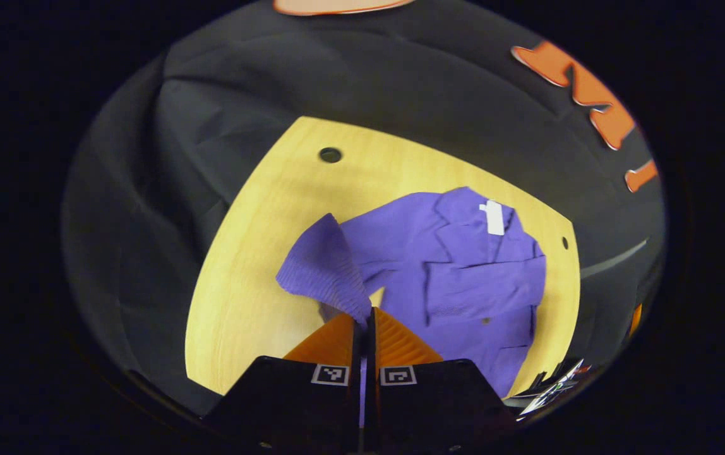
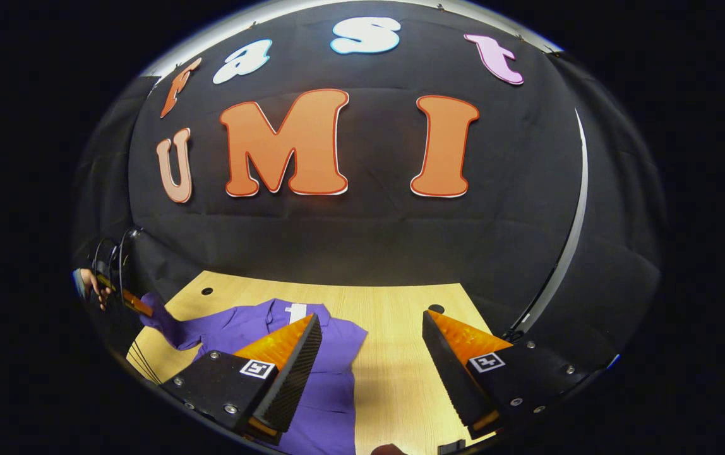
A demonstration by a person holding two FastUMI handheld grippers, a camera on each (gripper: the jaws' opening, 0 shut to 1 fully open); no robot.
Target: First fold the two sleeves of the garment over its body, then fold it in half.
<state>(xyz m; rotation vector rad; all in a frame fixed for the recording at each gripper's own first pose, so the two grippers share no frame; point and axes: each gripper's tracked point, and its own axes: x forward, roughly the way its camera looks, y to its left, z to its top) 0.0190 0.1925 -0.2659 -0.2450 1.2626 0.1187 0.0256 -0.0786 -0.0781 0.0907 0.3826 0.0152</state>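
The left gripper [image 1: 364, 319] has its fingers pressed together on the end of a sleeve [image 1: 328, 268], which stands lifted just ahead of its tips. Beyond and to the right of that gripper the purple shirt [image 1: 470, 284] lies flat on the wooden table [image 1: 255, 253], collar and white tag [image 1: 494, 218] at the far end. One sleeve looks already laid across the chest, so this seems to be the second sleeve fold.

The cloth looks light, thin and limp. It will likely drape and sag from any pinch, drag its slack along and wrinkle if pulled quickly. The cuff end is a sensible hold for carrying a sleeve over the body. For the later half fold, the hem corners would probably keep the edge straight.

The right gripper [image 2: 372, 328] hangs spread wide, holding nothing, above the table with the shirt's right side beneath its left finger.
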